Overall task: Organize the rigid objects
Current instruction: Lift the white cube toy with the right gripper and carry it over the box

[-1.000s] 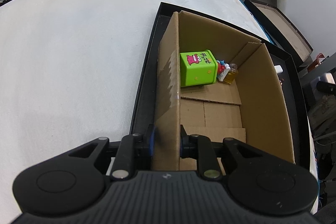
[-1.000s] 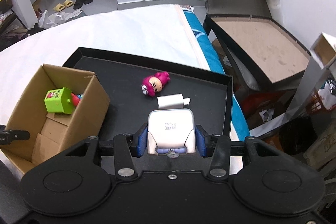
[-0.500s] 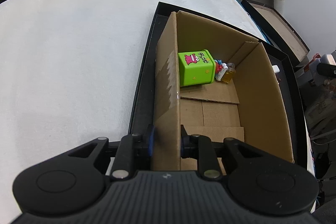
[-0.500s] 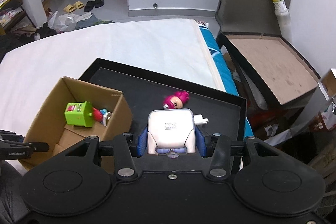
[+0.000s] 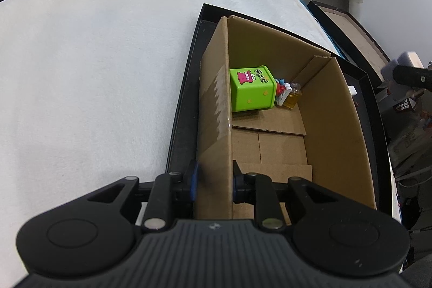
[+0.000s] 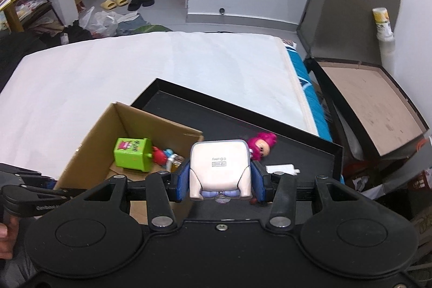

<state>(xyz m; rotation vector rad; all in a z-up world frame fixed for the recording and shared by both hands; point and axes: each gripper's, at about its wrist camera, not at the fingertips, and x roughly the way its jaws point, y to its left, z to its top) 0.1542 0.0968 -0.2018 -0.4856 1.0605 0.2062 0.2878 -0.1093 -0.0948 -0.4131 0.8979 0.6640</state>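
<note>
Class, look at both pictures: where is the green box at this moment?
The green box lies inside the cardboard box, towards its far end by the left wall in the left wrist view, with a small red-and-blue figure beside it.

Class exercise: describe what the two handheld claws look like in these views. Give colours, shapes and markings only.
Both are matte black plastic. The left claw has a ribbed centre panel with a small logo, two round discs at its sides, silver rivets and blue pads. The right claw has the same discs, rivets and blue pads, but a smooth body with one centre screw.
</note>
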